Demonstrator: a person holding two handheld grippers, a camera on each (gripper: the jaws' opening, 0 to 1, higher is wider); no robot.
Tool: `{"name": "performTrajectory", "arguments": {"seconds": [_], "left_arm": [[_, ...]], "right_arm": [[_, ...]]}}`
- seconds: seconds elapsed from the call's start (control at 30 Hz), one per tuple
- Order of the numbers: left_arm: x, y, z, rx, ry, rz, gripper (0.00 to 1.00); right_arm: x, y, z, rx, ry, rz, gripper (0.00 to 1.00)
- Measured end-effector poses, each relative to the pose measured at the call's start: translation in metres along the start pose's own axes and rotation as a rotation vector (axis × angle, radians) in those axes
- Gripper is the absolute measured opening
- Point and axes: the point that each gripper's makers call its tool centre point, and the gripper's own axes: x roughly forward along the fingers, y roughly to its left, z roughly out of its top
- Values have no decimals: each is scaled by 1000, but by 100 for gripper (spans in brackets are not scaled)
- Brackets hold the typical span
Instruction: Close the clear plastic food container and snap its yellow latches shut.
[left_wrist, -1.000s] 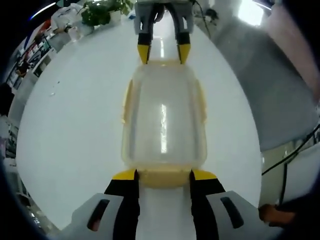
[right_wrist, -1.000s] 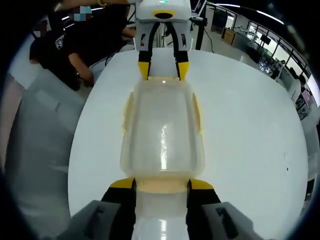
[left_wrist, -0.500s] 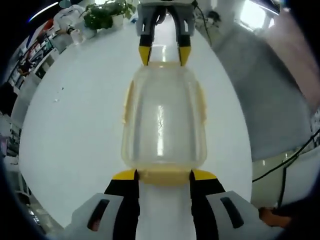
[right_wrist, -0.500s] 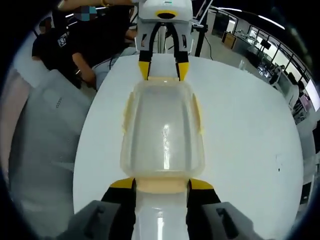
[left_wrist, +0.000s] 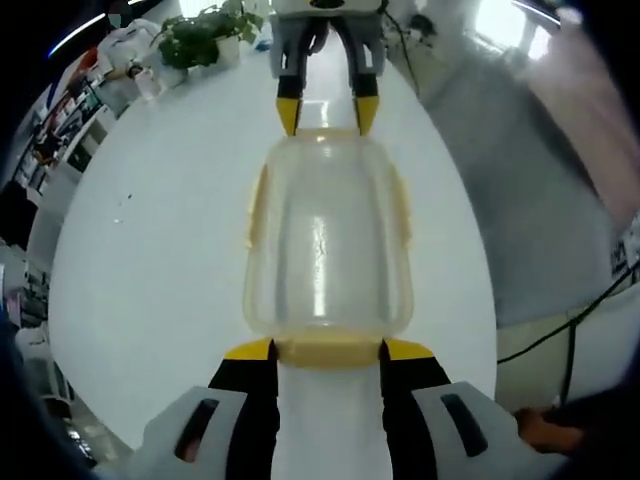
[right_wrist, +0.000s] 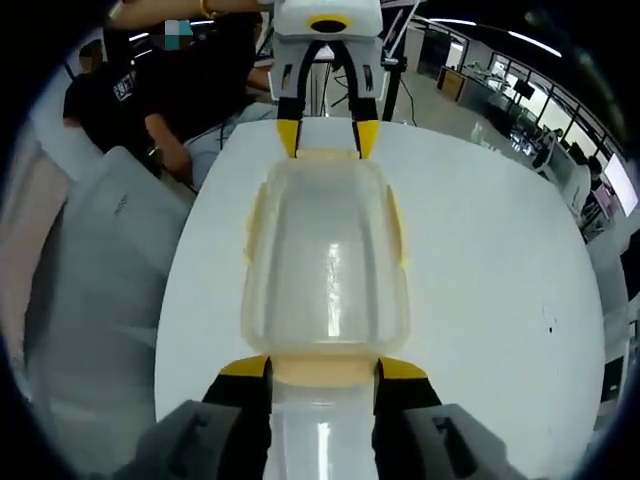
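container on table, between claws

This is an open-plan office or lab floor. A big round white table sits in the middle. Beyond it in the right gripper view, long ceiling light strips run over rows of desks with monitors. A person in black sits at the table's far edge. In the left gripper view, a potted plant stands at the rim, shelves crowd the far side, and cables trail across the floor.
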Motion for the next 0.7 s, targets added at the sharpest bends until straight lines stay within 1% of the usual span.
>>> {"name": "performTrajectory", "arguments": {"seconds": [0.17,0.4,0.7], "left_arm": [[1,1,7,7,11,19,37],[4,-1,24,5,-13,2,37],[10,1,45,0,-16,-3,37]], "right_arm": [[-6,-1,-5,0,15,-4,37],[-15,1,-20,-2,44,12,37],[-29,0,-38,5,56,19,37]]}}
